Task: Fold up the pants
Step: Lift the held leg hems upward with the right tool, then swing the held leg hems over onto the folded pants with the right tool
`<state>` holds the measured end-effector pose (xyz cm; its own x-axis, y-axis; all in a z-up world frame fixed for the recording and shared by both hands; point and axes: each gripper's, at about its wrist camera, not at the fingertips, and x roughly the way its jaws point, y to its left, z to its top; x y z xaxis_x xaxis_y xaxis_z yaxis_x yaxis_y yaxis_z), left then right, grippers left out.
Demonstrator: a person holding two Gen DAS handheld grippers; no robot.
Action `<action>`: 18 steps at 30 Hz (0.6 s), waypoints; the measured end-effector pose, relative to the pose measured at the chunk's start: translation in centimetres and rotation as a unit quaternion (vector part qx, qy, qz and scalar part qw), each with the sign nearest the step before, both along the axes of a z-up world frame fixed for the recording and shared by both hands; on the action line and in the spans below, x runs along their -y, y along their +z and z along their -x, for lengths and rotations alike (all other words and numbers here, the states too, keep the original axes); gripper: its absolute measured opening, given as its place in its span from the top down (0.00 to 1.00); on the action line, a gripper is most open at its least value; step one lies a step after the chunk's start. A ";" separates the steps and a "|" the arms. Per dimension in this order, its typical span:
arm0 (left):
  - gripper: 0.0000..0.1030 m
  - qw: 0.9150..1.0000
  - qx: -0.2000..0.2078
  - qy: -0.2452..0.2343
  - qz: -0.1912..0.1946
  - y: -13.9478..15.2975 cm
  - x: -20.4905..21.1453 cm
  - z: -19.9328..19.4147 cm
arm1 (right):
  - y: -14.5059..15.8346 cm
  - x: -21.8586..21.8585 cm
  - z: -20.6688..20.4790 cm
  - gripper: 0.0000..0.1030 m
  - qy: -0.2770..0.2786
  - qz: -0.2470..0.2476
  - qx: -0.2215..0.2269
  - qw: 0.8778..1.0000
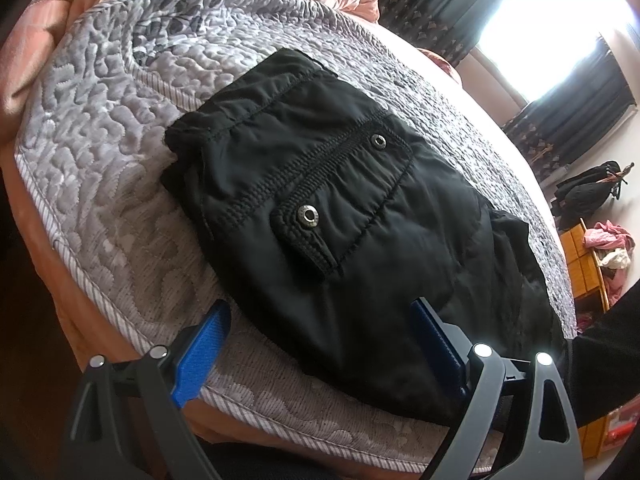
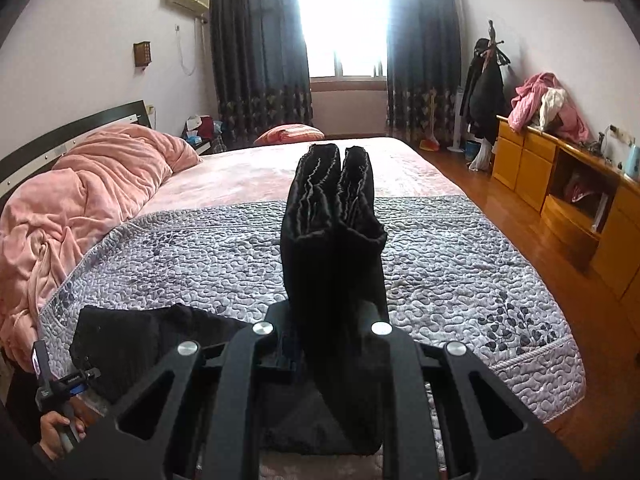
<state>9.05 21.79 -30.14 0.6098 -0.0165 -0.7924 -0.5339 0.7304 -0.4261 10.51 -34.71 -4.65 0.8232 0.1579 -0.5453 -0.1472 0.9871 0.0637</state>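
1. While the left gripper [image 1: 320, 344] hangs over the near edge of the bed, its blue-padded fingers [image 1: 200, 352] stand spread wide, one on each side of the pants' near end, gripping nothing.
2. The black pants [image 1: 320, 216] lie partly folded on the grey quilted bedspread [image 1: 100, 168], pocket flap and two metal snaps [image 1: 307, 214] facing up.
3. The right gripper [image 2: 328, 332] has its jaws pressed nearly together on the leg ends of the pants [image 2: 332, 240], which stand up out of it, hems uppermost.
4. In the right wrist view, the rest of the garment rests at lower left on the bedspread, beside a hand [image 2: 60, 432] holding the other gripper's handle.
5. A pink comforter [image 2: 80, 192] is heaped near the headboard.
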 end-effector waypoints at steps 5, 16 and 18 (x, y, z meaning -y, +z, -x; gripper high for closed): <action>0.12 1.000 -0.002 0.001 -0.001 0.0 0.0 -0.1 | 0.1 -1.0 0.3 0.86 0.007 0.021 0.009 1.000; 0.12 1.000 -0.010 0.001 0.000 -0.2 0.0 -0.3 | -0.6 -3.0 -0.3 0.86 0.032 0.061 0.015 0.998; 0.12 1.000 -0.009 0.001 0.000 -0.2 0.0 -0.2 | -0.8 -3.4 -0.5 0.86 0.036 0.066 0.013 0.997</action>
